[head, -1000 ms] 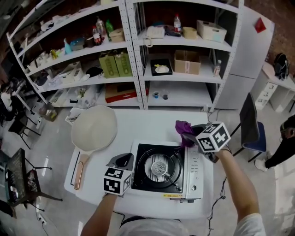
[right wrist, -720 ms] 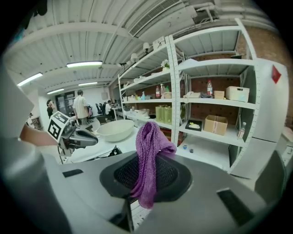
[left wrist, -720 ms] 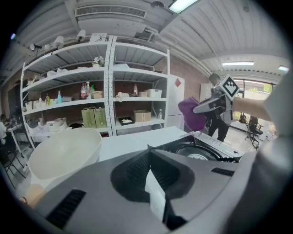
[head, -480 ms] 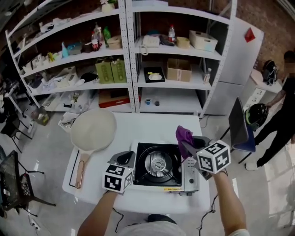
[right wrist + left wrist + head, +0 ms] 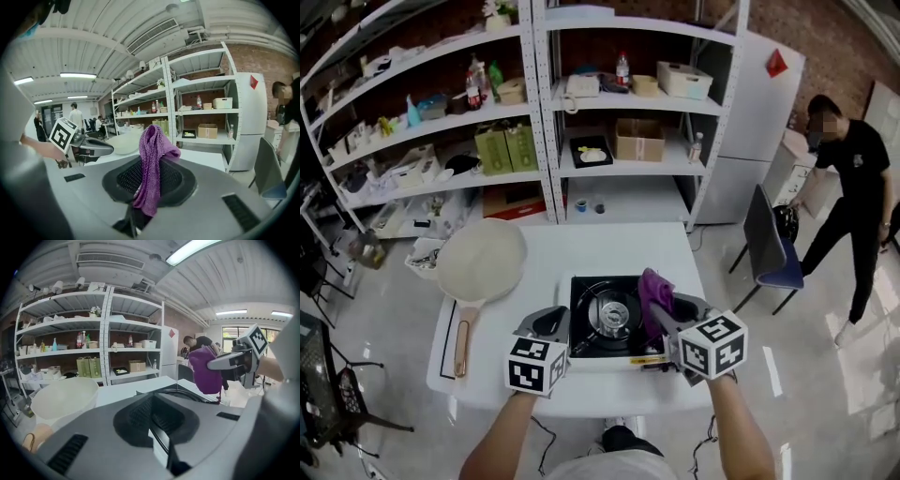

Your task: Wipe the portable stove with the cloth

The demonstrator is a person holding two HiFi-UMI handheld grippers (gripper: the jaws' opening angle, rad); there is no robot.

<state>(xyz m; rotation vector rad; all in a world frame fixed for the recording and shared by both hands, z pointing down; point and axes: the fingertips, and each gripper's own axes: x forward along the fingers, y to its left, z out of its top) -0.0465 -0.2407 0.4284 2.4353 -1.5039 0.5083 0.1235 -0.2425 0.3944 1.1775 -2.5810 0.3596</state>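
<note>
The portable stove (image 5: 609, 319) sits on the white table (image 5: 609, 248), with a black top, a round burner and a white body. My right gripper (image 5: 664, 317) is shut on the purple cloth (image 5: 653, 289), which it holds over the right side of the stove. In the right gripper view the cloth (image 5: 152, 159) stands up out of the jaws and droops over. My left gripper (image 5: 551, 324) hovers at the stove's front left corner, shut with nothing in it. From the left gripper view the cloth (image 5: 206, 370) hangs at the right above the stove.
A cream pan (image 5: 480, 261) with a wooden handle (image 5: 461, 339) lies left of the stove. Loaded white shelves (image 5: 544, 112) stand behind the table. A blue chair (image 5: 772, 251) and a person in black (image 5: 853, 187) are at the right, and a black chair (image 5: 328, 375) at the left.
My right gripper has carried the cloth from the stove's far right corner toward me, over its right side. The left gripper has stayed at the front left corner. A person has walked into view at the right.
</note>
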